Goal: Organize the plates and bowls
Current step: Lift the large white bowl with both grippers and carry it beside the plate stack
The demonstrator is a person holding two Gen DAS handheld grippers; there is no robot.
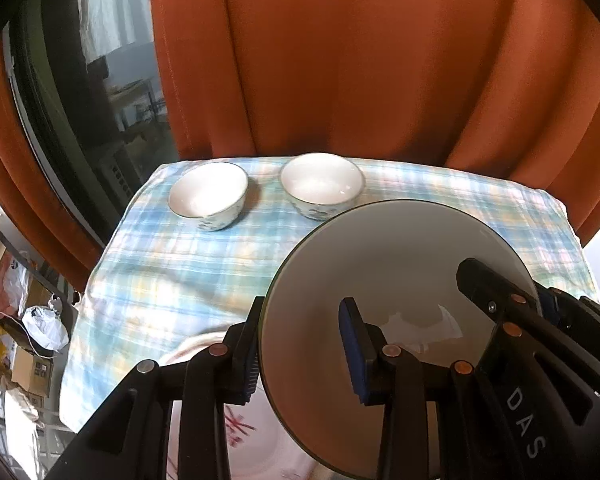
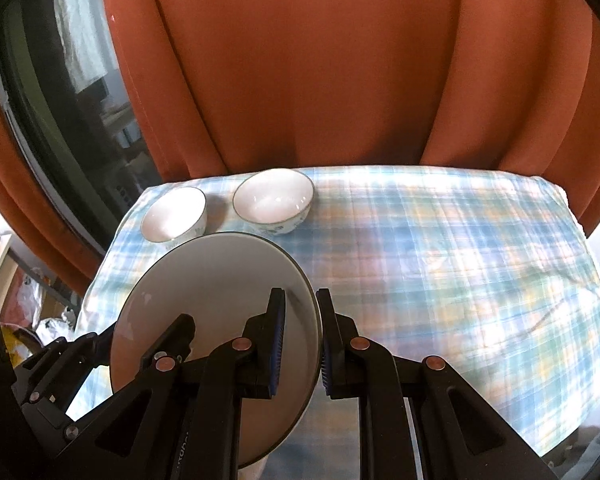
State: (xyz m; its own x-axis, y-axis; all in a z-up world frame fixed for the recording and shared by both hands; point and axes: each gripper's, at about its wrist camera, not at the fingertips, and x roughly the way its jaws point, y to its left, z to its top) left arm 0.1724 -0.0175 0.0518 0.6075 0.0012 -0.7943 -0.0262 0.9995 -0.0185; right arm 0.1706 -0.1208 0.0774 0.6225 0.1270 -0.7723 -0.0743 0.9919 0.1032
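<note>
A grey plate (image 1: 400, 264) with a dark rim hangs tilted above the table, held from both sides. My left gripper (image 1: 304, 356) is shut on its left rim, one blue pad over the inner face and one behind. My right gripper (image 2: 302, 340) is shut on the plate's (image 2: 220, 288) right rim. Two white bowls with a blue flower pattern stand upright side by side at the far left of the table: the left bowl (image 1: 208, 194) (image 2: 174, 214) and the right bowl (image 1: 321, 184) (image 2: 273, 200). A white plate with red marks (image 1: 240, 432) lies under the left gripper, mostly hidden.
A blue plaid cloth (image 2: 440, 264) covers the table. Orange curtains (image 2: 308, 80) hang right behind its far edge, with a dark window (image 1: 100, 120) at the left. Boxes and bags (image 1: 32, 340) lie on the floor left of the table.
</note>
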